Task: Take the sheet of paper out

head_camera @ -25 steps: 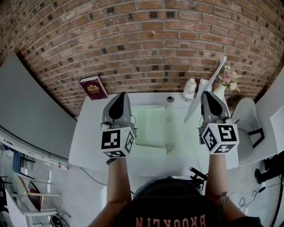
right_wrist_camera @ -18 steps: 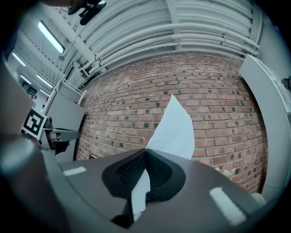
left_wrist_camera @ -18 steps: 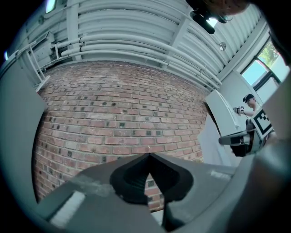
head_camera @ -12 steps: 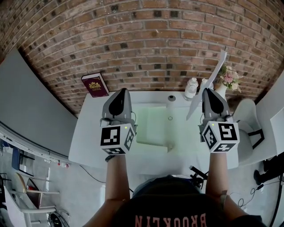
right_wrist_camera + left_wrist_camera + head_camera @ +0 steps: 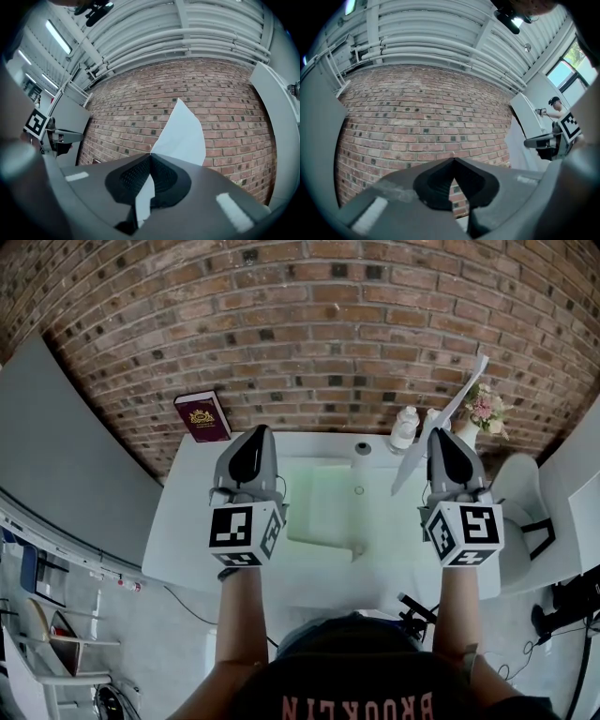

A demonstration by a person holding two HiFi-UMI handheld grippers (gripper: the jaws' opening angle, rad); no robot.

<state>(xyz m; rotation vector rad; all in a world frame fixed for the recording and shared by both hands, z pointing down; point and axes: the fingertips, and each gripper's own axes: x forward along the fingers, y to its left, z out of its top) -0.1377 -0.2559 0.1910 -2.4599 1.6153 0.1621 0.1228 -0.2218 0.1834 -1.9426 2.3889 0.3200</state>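
- While the right gripper [image 5: 440,434] has its jaws pressed together on the sheet of paper [image 5: 458,396], the sheet hangs in the air at about 2 o'clock of the white table [image 5: 187,531], slanting up toward the brick wall.
- In the right gripper view the paper [image 5: 183,131] runs through the closed pads and fans out above them. The pinch looks to be near one edge, which would keep the sheet from folding.
- The left gripper [image 5: 255,430] is closed on nothing and held level at 10 o'clock, probably just out of the way.
- A pale green folder [image 5: 323,502] lies flat at the table's centre; the sheet seems already clear of it.
- A red book [image 5: 202,416] lies at 11 o'clock.
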